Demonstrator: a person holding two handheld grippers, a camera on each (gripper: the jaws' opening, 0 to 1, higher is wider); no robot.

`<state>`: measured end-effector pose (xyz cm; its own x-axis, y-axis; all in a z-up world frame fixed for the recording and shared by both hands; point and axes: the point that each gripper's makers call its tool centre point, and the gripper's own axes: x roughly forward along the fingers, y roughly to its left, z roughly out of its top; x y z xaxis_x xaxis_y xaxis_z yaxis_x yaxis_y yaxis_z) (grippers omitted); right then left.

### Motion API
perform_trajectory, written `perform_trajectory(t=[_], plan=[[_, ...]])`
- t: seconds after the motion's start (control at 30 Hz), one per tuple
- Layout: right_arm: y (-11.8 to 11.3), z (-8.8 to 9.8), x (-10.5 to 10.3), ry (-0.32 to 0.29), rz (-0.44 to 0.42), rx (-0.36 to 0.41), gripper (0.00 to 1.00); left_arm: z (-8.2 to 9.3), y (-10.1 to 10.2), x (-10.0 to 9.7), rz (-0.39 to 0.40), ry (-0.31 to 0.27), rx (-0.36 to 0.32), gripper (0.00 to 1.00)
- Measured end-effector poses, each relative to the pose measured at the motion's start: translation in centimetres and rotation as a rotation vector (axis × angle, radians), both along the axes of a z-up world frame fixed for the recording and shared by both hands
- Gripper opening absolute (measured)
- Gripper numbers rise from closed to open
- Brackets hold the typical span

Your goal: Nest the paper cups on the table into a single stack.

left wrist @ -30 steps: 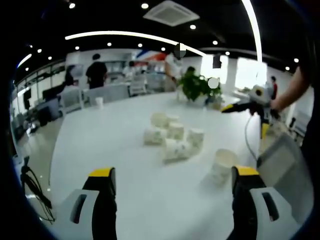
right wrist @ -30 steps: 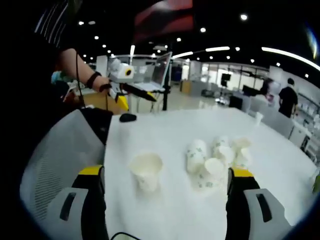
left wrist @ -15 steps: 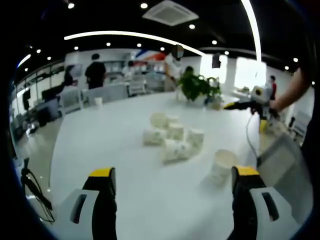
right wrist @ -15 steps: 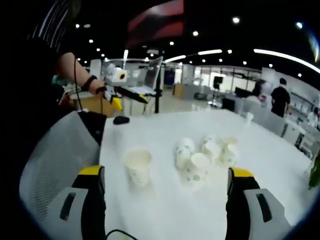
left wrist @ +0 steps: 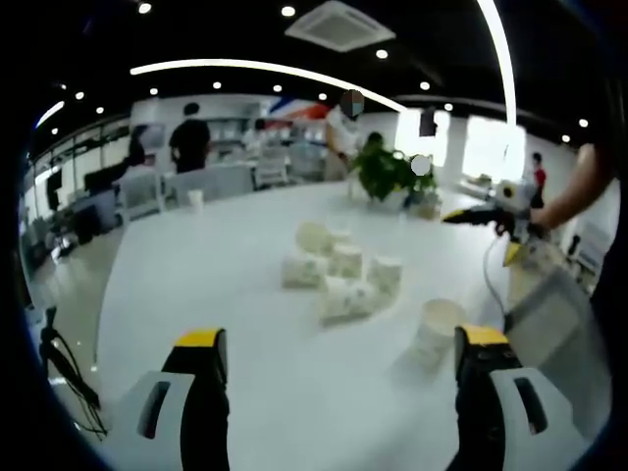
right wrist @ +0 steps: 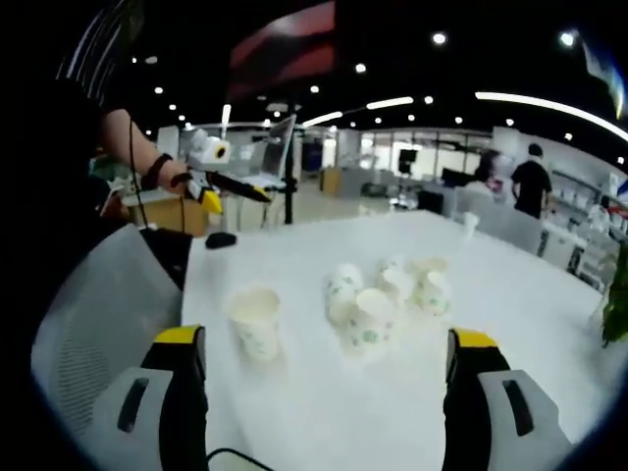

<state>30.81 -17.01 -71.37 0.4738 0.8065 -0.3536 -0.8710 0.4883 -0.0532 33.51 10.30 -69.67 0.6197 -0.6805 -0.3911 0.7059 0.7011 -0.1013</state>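
Several white paper cups [left wrist: 339, 273] with green print lie and stand in a loose cluster at the middle of the white table [left wrist: 196, 285]. One more cup [left wrist: 435, 332] stands upright apart from them, close to my right jaw tip in the left gripper view. My left gripper [left wrist: 340, 341] is open and holds nothing, well short of the cups. In the right gripper view the cluster [right wrist: 383, 292] sits ahead, and the lone cup [right wrist: 253, 320] stands to its left. My right gripper [right wrist: 326, 340] is open and holds nothing. Each gripper also appears in the other's view: right gripper [left wrist: 483, 213], left gripper [right wrist: 218, 183].
A potted plant [left wrist: 387, 171] stands at the table's far side, with a single cup [left wrist: 194, 199] far off. A mesh chair [right wrist: 88, 314], a dark mouse [right wrist: 220, 239] and an open laptop [right wrist: 278, 147] are by the table edge. People stand in the background.
The right gripper view has swung, so the cups sit further left and a little nearer in it. The left gripper view is almost unchanged. No cup has moved.
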Motion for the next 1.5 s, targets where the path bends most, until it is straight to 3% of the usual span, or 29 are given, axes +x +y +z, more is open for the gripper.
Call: perform_trajectory(t=[0.33, 0.57, 1.1, 1.5], plan=[[0.3, 0.1, 0.1, 0.002, 0.005, 0.003, 1.0, -0.3, -0.7, 0.9, -0.023, 0.014, -0.001, 0.95], [0.8, -0.1, -0.5, 0.005, 0.01, 0.002, 1.0, -0.4, -2.1, 1.9, -0.054, 0.024, -0.073, 0.89], [1.1, -1.0, -0.2, 0.014, 0.004, 0.009, 1.0, -2.6, -5.0, 5.8, -0.121, 0.089, -0.063, 0.91], [1.0, -1.5, 0.5, 0.022, 0.006, 0.011, 1.0, -5.1, -8.6, 7.4, -0.201, 0.142, -0.077, 0.89]])
